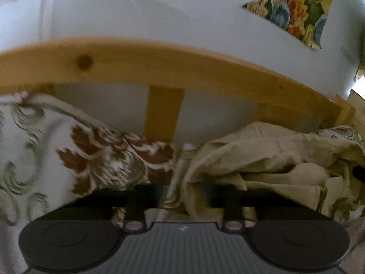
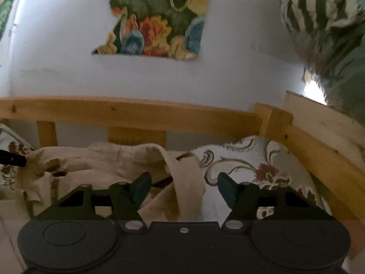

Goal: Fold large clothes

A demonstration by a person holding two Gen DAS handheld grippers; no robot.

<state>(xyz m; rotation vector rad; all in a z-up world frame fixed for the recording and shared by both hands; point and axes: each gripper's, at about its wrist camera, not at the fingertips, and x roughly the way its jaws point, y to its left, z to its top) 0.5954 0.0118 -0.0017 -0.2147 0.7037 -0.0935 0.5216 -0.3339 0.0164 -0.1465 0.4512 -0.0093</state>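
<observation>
Teal-padded fingers (image 2: 142, 188) of the right hand-held gripper (image 2: 183, 188) stand wide apart, holding nothing; a folded strip of the beige garment (image 2: 187, 182) runs up through the gap between them, and contact with either pad cannot be confirmed. Left hand-held gripper (image 1: 182, 196): its fingers are buried under cloth in its own view, so how far it is spread, and whether it has hold of anything, cannot be told; a dark fingertip (image 2: 13, 158) shows at the left edge of the right wrist view, at the far end of the garment. Beige garment, large and crumpled, with seams and a brass-coloured zip visible in the left wrist view (image 1: 262, 164), lies heaped on the bed, directly ahead of both grippers. Bedspread (image 2: 257, 171), pale with grey-green scrolls and rust-red leaf motifs, lies under and beside the garment; a raised fold of it (image 1: 95, 157) covers the left side of the left gripper. Bed frame (image 2: 136, 111) of light knotted pine, one horizontal rail on short upright slats, stands behind the garment, with a corner post and side rail at the right. White wall (image 2: 57, 57) behind the frame. Floral fabric panel (image 2: 157, 22) in green, orange, blue and yellow hangs on the wall. Green-and-white striped cloth (image 2: 319, 6), blurred, at the upper right of the right wrist view.
</observation>
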